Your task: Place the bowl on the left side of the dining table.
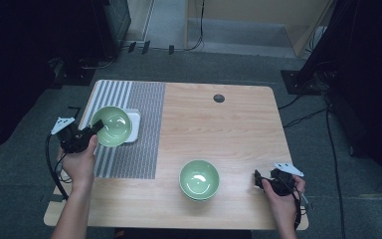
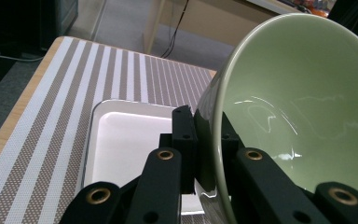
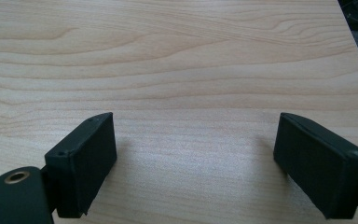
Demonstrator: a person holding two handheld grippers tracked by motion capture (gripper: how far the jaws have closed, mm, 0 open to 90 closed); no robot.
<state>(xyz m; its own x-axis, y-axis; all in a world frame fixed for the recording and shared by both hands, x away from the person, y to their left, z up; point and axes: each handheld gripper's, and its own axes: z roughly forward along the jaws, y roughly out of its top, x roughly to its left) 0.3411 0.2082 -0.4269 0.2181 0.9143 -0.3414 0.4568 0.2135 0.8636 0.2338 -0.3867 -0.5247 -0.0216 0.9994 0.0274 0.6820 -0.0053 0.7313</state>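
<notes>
My left gripper (image 1: 95, 128) is shut on the rim of a pale green bowl (image 1: 112, 125), which hangs tilted over a white square tray (image 1: 133, 125) on the striped placemat (image 1: 144, 129). In the left gripper view the jaws pinch the wall of the green bowl (image 2: 298, 107), one pad outside and one inside, with the white tray (image 2: 130, 140) below. A second green bowl (image 1: 199, 179) stands upright on the bare wood near the front edge. My right gripper (image 1: 258, 180) rests open at the front right, and in the right gripper view its jaws (image 3: 196, 158) hold nothing over the wood.
The wooden table (image 1: 229, 129) has a round cable hole (image 1: 219, 98) near its far edge. Dark equipment and cables lie on the floor around the table. The placemat (image 2: 51, 116) covers the left part of the table.
</notes>
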